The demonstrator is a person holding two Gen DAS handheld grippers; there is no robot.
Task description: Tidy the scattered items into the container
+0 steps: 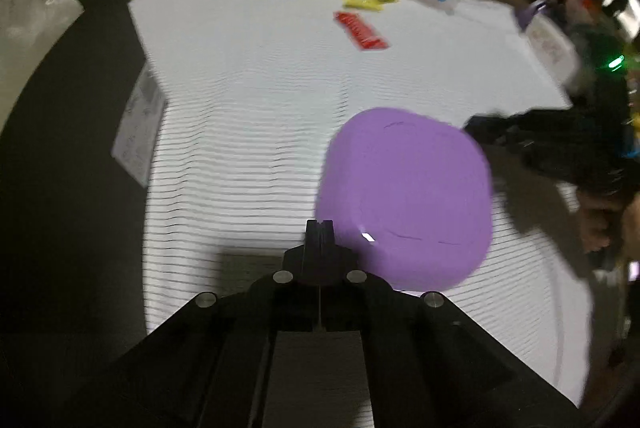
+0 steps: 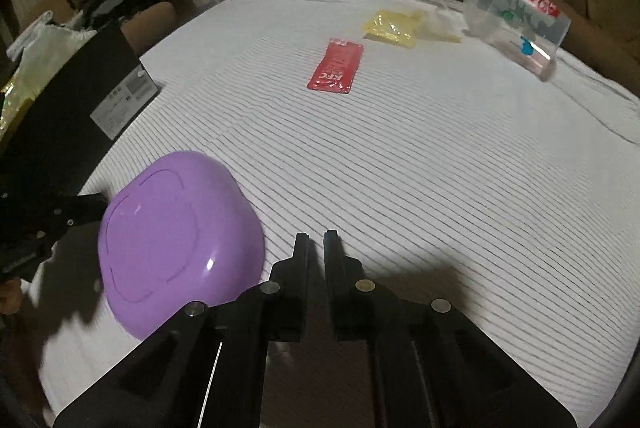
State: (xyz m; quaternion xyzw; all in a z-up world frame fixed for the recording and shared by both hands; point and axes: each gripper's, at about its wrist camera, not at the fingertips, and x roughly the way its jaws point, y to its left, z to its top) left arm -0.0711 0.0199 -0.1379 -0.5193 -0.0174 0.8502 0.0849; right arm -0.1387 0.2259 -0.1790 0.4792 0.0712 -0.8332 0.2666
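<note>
Right wrist view, left to right: purple bowl (image 2: 180,240) upside down at lower left; right gripper (image 2: 316,242) bottom centre, fingers slightly apart, empty; red sachet (image 2: 337,65) above; yellow packet (image 2: 394,24); clear cup (image 2: 516,24) tipped, upper right. Left gripper (image 1: 320,228) fingers together, empty.

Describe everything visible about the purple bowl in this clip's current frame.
The purple bowl is glossy, plastic-looking and rounded-square, lying upside down with its flat base up; a faint outline rings the base and a small highlight glints near one edge. It sits on the white striped cloth near the front, apart from the other scattered items. The left claw is shut beside its edge; whether it pinches the rim cannot be told. The right claw hovers close by, slightly open and holding nothing.
</note>
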